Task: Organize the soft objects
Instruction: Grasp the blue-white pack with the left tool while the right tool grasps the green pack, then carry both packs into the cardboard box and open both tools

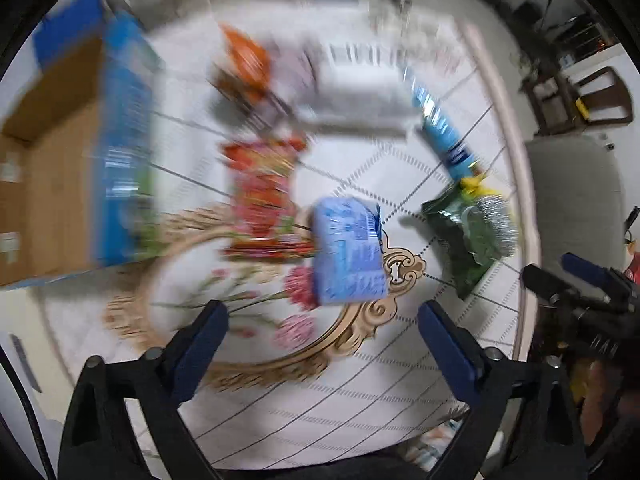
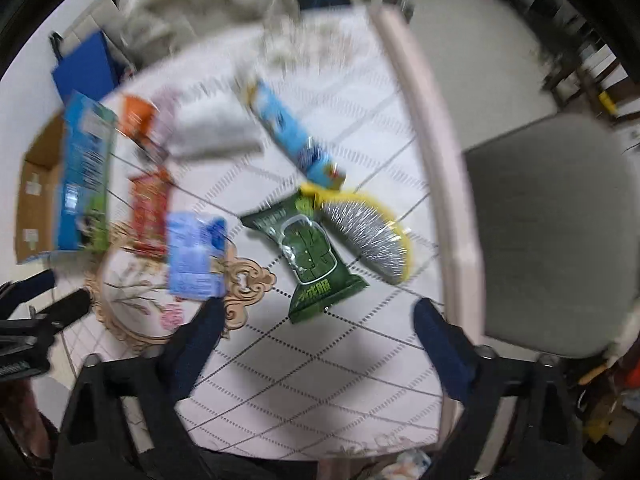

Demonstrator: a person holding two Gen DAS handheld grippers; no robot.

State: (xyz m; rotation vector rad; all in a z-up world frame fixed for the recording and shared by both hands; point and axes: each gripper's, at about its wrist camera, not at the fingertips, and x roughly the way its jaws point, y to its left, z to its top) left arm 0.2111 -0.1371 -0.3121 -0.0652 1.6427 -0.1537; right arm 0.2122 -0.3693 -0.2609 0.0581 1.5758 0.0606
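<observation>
Soft packs lie on a white patterned tablecloth [image 1: 360,380]. A light blue tissue pack [image 1: 349,250] lies just ahead of my open, empty left gripper [image 1: 323,316]. A green snack bag [image 2: 310,254] lies ahead of my open, empty right gripper [image 2: 316,312]; it also shows in the left wrist view [image 1: 466,240]. A red pack [image 1: 262,196], an orange pack [image 1: 246,60], a white soft pack [image 1: 356,88] and a long blue tube pack [image 1: 444,128] lie farther back. Both views are motion-blurred.
An open cardboard box [image 1: 52,152] with a blue carton [image 1: 124,140] stands at the left. A silver and yellow brush [image 2: 372,236] lies beside the green bag. A grey chair [image 2: 552,232] stands past the table's right edge. The right gripper shows in the left wrist view [image 1: 580,280].
</observation>
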